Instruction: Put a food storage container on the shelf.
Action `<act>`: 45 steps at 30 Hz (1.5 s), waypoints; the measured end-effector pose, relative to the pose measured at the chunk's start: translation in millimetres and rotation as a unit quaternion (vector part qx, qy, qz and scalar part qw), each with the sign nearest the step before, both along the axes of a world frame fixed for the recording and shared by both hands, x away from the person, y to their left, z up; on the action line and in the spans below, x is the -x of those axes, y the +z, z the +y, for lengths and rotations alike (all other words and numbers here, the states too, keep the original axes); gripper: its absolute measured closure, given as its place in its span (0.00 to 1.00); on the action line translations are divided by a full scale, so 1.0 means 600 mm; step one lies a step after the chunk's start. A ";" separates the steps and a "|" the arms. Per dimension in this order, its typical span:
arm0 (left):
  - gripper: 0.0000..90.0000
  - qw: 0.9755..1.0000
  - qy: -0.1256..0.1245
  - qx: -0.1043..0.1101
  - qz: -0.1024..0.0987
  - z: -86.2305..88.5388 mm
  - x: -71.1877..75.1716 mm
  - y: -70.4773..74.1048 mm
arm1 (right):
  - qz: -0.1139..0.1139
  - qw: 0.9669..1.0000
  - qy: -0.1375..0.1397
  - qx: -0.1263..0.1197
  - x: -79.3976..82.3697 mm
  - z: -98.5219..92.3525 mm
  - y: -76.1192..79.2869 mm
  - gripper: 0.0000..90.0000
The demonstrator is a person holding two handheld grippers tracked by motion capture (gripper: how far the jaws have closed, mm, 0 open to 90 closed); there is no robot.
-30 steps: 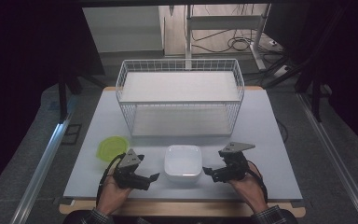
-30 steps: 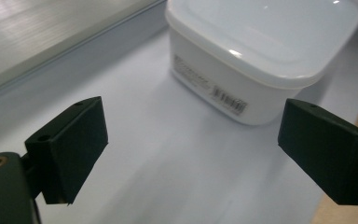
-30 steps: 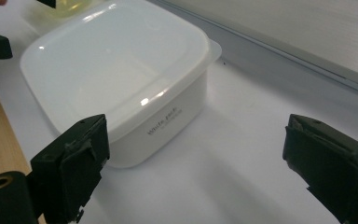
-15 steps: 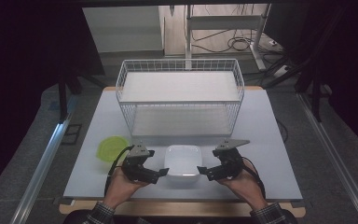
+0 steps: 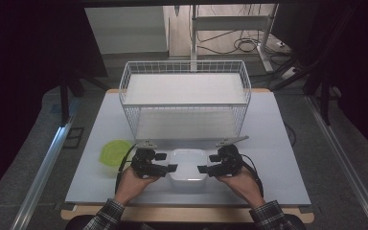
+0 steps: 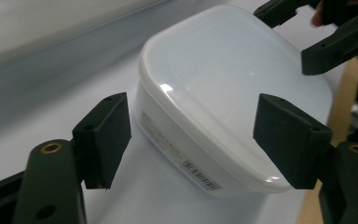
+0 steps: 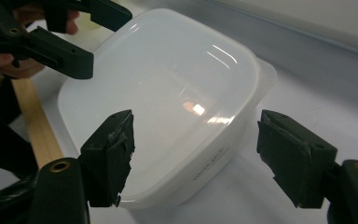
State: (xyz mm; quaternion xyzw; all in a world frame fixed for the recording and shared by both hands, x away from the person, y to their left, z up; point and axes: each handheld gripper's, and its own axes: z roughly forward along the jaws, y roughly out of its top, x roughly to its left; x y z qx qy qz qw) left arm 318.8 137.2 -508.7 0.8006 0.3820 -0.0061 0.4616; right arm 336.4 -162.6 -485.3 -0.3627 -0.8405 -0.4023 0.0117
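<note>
— Both hands have slid inward since the earlier frames, from well apart on either side to flanking the white translucent plastic lidded container; the box itself has kept its place.

— Where does it sit?

— On the pale grey table, near the person's edge, just in front of the white wire basket rack. A yellow-green round lid lies well to its left.

— How does it lie?

— Flat on its base, lid up. It is a rounded rectangle, nearly square from above; its slightly longer axis seems to run left to right, toward the two grippers, though I cannot tell for sure. A barcode label shows on the side wall facing the left gripper.

— And the tongs?

— Left gripper points right at the box's left end, right gripper points left at its right end. Their jaws have just been closing. In each gripper view the pads stand apart with the container's end between them, gaps visible on both sides, so neither presses on it.
</note>
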 end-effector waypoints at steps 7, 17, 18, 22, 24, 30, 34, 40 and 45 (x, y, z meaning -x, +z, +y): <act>0.34 0.999 -0.013 0.020 0.038 -0.006 0.003 -0.004 | 0.046 0.999 0.003 -0.019 -0.005 -0.006 -0.003 0.47; 0.58 0.998 0.012 0.008 0.053 0.003 0.037 0.017 | 0.095 0.994 -0.022 -0.046 0.009 -0.025 0.004 0.70; 0.61 0.998 0.018 0.008 0.054 0.003 0.040 0.018 | 0.099 0.993 -0.025 -0.053 0.011 -0.027 0.004 0.72; 0.69 0.998 0.041 0.005 0.053 0.005 0.050 0.027 | 0.110 0.990 -0.041 -0.076 0.015 -0.032 0.005 0.80; 0.73 0.998 0.050 0.005 0.047 0.006 0.053 0.030 | 0.112 0.989 -0.048 -0.087 0.018 -0.033 0.007 0.84; 0.83 0.996 0.075 0.021 0.043 0.013 0.057 0.029 | 0.076 0.992 -0.062 -0.078 0.029 -0.026 0.014 0.89; 0.86 0.995 0.087 0.029 0.043 0.015 0.058 0.027 | 0.046 0.995 -0.065 -0.061 0.038 -0.019 0.017 0.89; 0.87 0.995 0.094 0.024 0.033 0.011 0.060 0.029 | 0.016 0.996 -0.072 -0.044 0.042 -0.011 0.015 0.88; 0.88 0.995 0.093 0.028 0.011 0.010 0.062 0.043 | -0.010 0.995 -0.086 -0.049 0.041 -0.010 0.015 0.87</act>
